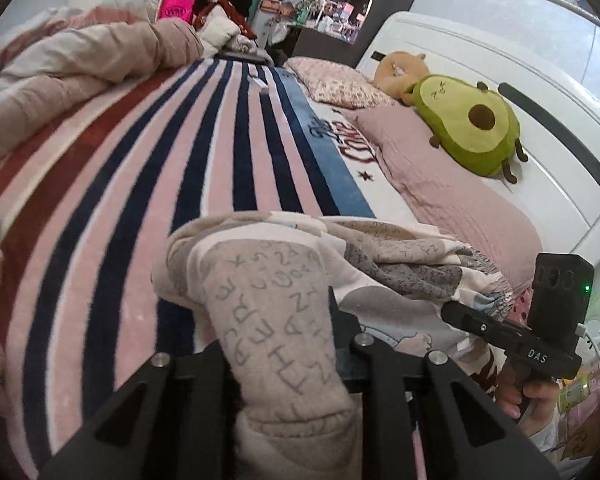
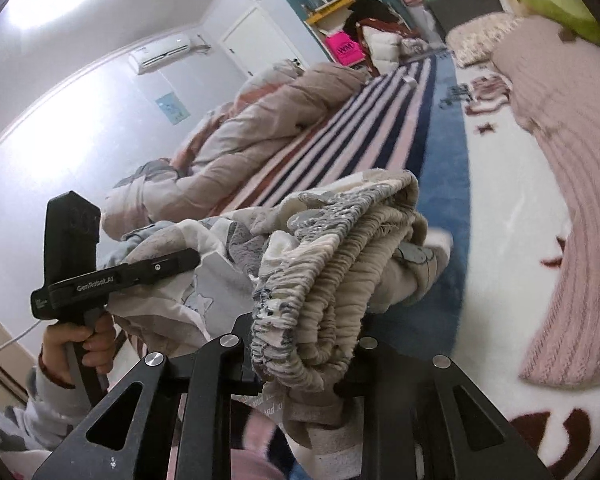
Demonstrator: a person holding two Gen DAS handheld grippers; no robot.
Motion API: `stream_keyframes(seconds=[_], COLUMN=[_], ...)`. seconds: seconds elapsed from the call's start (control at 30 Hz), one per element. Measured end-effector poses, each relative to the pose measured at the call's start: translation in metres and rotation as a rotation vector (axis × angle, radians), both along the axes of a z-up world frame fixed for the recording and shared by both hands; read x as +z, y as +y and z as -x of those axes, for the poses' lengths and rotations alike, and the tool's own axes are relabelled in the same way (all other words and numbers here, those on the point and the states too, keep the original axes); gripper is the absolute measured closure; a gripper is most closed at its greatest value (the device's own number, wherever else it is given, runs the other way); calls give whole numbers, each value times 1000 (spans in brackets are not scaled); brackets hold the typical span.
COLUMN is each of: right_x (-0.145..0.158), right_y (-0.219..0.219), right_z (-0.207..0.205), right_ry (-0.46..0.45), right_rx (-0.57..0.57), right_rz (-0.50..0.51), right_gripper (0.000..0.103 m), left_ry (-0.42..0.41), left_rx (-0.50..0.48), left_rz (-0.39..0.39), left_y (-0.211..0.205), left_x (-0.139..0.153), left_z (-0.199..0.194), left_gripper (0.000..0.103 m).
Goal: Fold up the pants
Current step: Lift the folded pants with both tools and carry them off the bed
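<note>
The pants (image 1: 272, 300) are beige and grey with printed letters. In the left wrist view a leg end runs between my left gripper (image 1: 278, 344) jaws, which are shut on it. The rest of the pants drapes right toward my right gripper (image 1: 500, 332). In the right wrist view my right gripper (image 2: 300, 344) is shut on the gathered elastic waistband (image 2: 324, 280), held above the bed. My left gripper (image 2: 140, 272) shows at left, held by a hand, with pants fabric hanging from it.
A striped pink, navy and red blanket (image 1: 148, 168) covers the bed. A bunched beige duvet (image 1: 80, 64) lies at the far left. A pink pillow (image 1: 440, 184), an avocado plush (image 1: 468, 128) and the white headboard (image 1: 540, 92) are at right.
</note>
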State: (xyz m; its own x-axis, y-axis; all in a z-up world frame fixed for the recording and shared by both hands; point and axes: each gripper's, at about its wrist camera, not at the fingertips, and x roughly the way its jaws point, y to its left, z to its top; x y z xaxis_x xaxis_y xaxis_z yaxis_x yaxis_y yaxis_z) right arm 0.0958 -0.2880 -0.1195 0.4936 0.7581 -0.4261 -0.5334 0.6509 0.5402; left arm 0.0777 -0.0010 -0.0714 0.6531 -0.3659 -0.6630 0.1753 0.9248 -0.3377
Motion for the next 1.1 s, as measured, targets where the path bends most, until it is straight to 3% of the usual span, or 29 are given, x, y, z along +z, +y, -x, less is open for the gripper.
stream_keyframes(seconds=[0.4, 0.5, 0.7, 1.1], right_x=[60, 67, 87, 128], right_y=[74, 91, 144, 304], right_z=[-3, -5, -14, -37], right_ry=[-78, -90, -90, -142], right_rx=[68, 81, 132, 312], right_rz=[40, 56, 75, 134], right_gripper=[86, 86, 86, 86], left_ry=[-92, -128, -180, -258], left_rx=[50, 48, 92, 257], left_rz=[-3, -33, -37, -58], left_y=[71, 92, 149, 281], left_x=[42, 53, 70, 94], left_z=[18, 20, 29, 65], left_gripper=[86, 86, 86, 86])
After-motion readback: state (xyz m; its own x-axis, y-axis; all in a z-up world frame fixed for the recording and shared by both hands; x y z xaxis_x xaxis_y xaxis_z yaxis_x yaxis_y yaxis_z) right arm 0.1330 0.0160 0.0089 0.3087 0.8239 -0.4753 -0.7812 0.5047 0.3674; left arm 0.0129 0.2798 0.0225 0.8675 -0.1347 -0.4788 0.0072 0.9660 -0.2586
